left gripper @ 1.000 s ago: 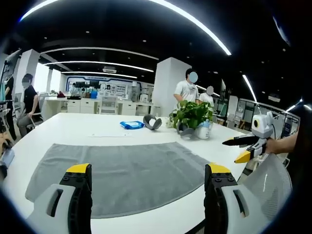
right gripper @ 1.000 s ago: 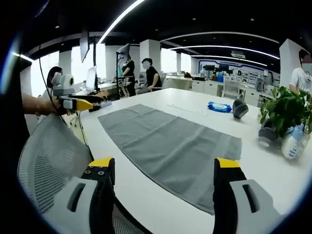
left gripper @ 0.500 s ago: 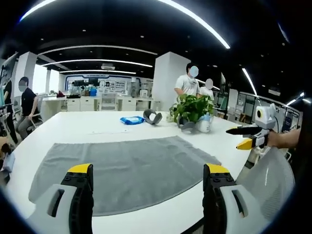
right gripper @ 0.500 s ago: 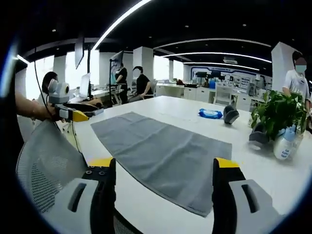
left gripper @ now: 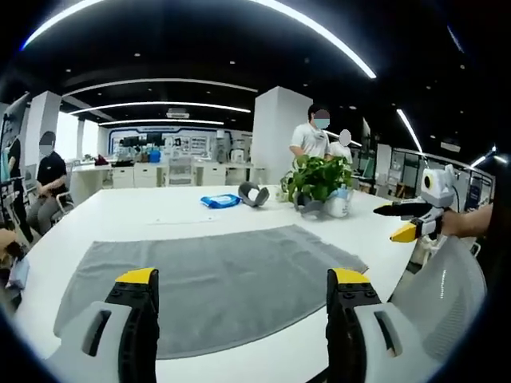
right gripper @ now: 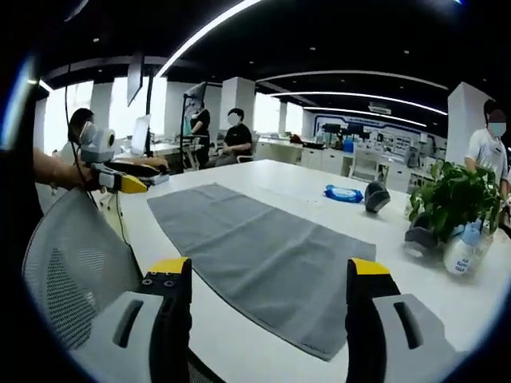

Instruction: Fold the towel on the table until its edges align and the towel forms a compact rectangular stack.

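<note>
While the gray towel (left gripper: pixel 215 283) lies flat and spread out on the white worktop (left gripper: pixel 168 215), both grippers hang in the air at the near edge and touch nothing. In the left gripper view, the left gripper (left gripper: pixel 239 299) has its two yellow-tipped fingers (left gripper: pixel 137 278) spread wide apart, with the towel showing in the gap between them. The right gripper (left gripper: pixel 406 221) comes in from the right side of that view, held by a hand (left gripper: pixel 457 223), and its black and yellow fingers stand apart too. A mesh chair back (left gripper: pixel 443 295) sits below it.

In the right gripper view, the right gripper (right gripper: pixel 259 291) also has its fingers (right gripper: pixel 169 267) spread wide, and nothing is between them (only the towel (right gripper: pixel 263 251) farther off on the worktop (right gripper: pixel 447 295)). The left gripper (right gripper: pixel 132 177) shows at the left of this view, beside the towel's far corner but not touching it.

Past the towel, on the worktop, there is a green plant (left gripper: pixel 317 177) in a pot, a blue packet (left gripper: pixel 219 201), a gray curved thing (left gripper: pixel 254 194) and a white bottle (right gripper: pixel 459 254) next to the plant. People (left gripper: pixel 311 144) stand behind the plant, and another person (left gripper: pixel 44 187) sits at the left.
</note>
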Demonstrator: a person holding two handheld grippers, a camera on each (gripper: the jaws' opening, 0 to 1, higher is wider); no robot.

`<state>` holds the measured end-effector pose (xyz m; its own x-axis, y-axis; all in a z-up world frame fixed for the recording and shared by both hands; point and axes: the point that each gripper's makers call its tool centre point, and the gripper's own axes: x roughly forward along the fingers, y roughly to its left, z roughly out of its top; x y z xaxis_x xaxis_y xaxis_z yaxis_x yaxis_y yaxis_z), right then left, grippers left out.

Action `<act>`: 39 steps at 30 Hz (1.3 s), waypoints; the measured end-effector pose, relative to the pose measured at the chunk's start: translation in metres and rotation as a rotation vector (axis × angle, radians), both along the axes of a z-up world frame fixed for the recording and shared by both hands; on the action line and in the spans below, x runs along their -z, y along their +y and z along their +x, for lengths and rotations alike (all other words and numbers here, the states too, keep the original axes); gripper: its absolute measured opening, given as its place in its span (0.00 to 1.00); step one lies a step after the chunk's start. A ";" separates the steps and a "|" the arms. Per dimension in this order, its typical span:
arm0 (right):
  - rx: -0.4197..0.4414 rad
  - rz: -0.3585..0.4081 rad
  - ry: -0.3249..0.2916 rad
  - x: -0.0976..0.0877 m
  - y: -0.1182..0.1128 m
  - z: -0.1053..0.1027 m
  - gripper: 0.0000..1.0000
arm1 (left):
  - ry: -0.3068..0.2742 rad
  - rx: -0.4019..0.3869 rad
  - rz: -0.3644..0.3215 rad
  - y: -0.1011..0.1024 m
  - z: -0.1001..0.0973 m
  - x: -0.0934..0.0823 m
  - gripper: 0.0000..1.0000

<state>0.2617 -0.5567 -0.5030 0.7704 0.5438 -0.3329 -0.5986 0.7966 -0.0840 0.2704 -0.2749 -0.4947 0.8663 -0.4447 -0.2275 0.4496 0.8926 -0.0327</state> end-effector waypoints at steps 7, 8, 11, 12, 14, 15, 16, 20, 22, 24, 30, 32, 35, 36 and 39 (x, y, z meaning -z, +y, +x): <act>-0.007 0.006 -0.003 -0.001 0.001 -0.001 0.78 | 0.023 -0.006 0.010 -0.001 -0.001 0.002 0.90; -0.006 0.011 0.003 -0.001 0.001 -0.001 0.78 | 0.024 -0.010 0.010 0.000 -0.001 0.002 0.90; -0.007 0.026 -0.005 -0.003 0.000 0.000 0.78 | 0.035 -0.016 0.010 0.002 0.000 0.005 0.90; -0.009 0.032 -0.007 -0.004 0.001 0.000 0.78 | 0.036 -0.016 0.015 0.002 0.000 0.006 0.90; -0.007 0.035 -0.011 -0.005 0.001 0.000 0.78 | 0.040 -0.013 0.029 0.001 0.000 0.007 0.90; -0.006 0.035 -0.013 -0.005 0.000 0.001 0.78 | 0.040 -0.010 0.033 0.001 -0.001 0.006 0.90; 0.000 0.035 -0.016 -0.006 -0.001 0.001 0.78 | 0.038 -0.006 0.037 0.000 -0.001 0.006 0.90; 0.016 0.041 -0.013 -0.006 -0.004 0.002 0.77 | 0.052 0.009 0.053 -0.003 -0.002 0.009 0.90; 0.017 0.048 -0.009 -0.006 -0.004 0.002 0.77 | 0.051 0.012 0.058 -0.003 -0.003 0.009 0.90; 0.011 0.043 0.005 -0.003 -0.003 0.002 0.77 | 0.050 0.008 0.057 -0.002 -0.002 0.009 0.90; -0.021 0.006 0.016 0.001 0.003 -0.001 0.76 | 0.039 0.005 0.055 -0.002 -0.003 0.007 0.90; -0.021 -0.011 0.015 0.003 0.003 -0.001 0.77 | 0.037 -0.002 0.051 0.000 -0.002 0.006 0.90; -0.022 -0.026 0.018 0.004 0.002 -0.001 0.76 | 0.039 -0.007 0.036 0.001 -0.002 0.006 0.90; -0.022 -0.027 0.017 0.004 0.002 -0.001 0.76 | 0.034 -0.009 0.032 0.002 -0.002 0.005 0.90; -0.015 -0.031 0.021 0.005 0.000 -0.001 0.75 | 0.037 -0.014 0.032 0.002 -0.002 0.005 0.90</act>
<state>0.2609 -0.5563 -0.5084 0.7548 0.5445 -0.3658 -0.6126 0.7845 -0.0963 0.2689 -0.2727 -0.5001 0.8631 -0.4245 -0.2736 0.4360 0.8997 -0.0206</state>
